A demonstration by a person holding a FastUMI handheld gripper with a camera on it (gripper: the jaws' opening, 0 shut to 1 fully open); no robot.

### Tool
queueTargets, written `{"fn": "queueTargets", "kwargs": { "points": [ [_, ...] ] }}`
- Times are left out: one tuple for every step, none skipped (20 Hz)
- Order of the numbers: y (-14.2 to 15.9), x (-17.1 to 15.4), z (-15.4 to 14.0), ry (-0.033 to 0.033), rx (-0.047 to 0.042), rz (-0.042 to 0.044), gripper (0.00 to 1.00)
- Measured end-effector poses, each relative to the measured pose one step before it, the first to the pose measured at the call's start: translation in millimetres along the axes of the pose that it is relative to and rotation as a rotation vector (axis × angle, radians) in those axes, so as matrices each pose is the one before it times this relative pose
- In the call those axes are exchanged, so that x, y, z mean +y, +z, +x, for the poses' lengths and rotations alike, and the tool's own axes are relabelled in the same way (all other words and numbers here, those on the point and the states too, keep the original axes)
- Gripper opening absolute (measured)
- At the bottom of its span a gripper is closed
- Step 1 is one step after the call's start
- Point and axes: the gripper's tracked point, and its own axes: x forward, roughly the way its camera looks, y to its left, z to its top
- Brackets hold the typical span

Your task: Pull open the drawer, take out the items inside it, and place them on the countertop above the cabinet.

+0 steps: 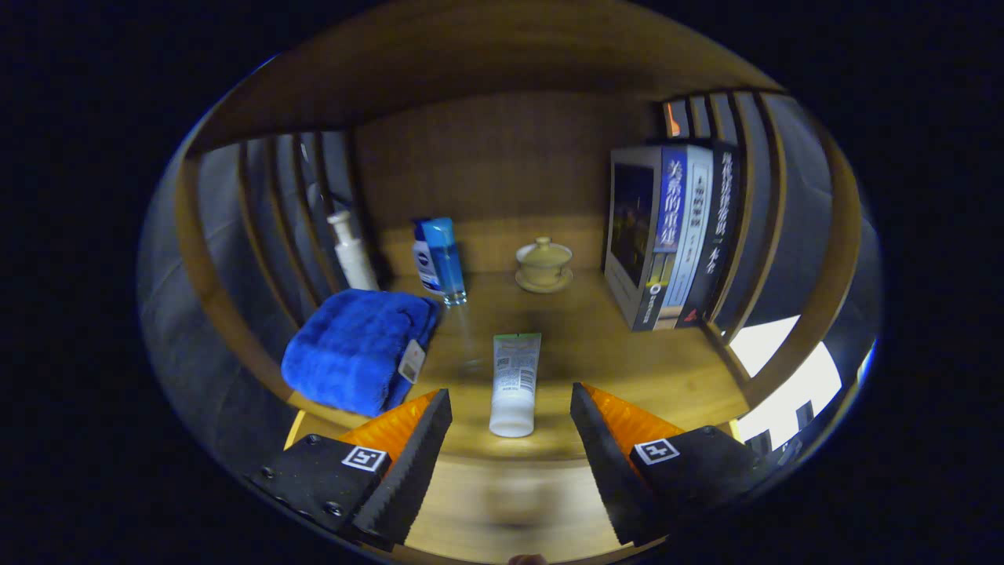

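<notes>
Gripper view puts the gripper (510, 428) spread wide, its fingers flanking the white tube (514, 384) lying on the countertop (627, 353) untouched, so back straight off without nudging it.

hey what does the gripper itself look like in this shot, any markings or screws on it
The gripper has two wedge-shaped fingers with sawtooth ridges along their inner faces. Each finger is mounted on a dark block that carries a small square black-and-white tag, one per side. The left block also shows a few round screw heads near its edges. No cables are visible.
</notes>
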Motion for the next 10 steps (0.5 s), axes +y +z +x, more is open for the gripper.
{"fn": "queueTargets", "kwargs": {
  "points": [
    [4.50, 0.82, -21.88, 0.01548, -0.03627, -0.00770, 0.99],
    [4.34, 0.90, -19.47, 0.01293, -0.03642, -0.00725, 0.99],
    [2.75, 0.99, -21.00, 0.00750, -0.03562, -0.01109, 0.98],
    [0.14, -2.03, -18.96, -0.00396, -0.03456, -0.01412, 0.98],
    [-5.33, 1.78, -18.75, -0.00455, -0.02656, -0.01388, 0.98],
    [-5.34, 2.57, -17.73, -0.00209, -0.02383, -0.00145, 0.98],
    [-8.55, 5.05, -16.68, -0.00339, -0.02198, 0.01056, 0.98],
    [-10.71, 7.37, -16.14, 0.00614, -0.01809, 0.02132, 0.98],
    [-8.58, 9.70, -12.39, 0.01133, -0.03712, 0.03115, 0.98],
    [-13.54, 7.82, -11.05, 0.00702, -0.02037, 0.01931, 0.98]
  ]
}}
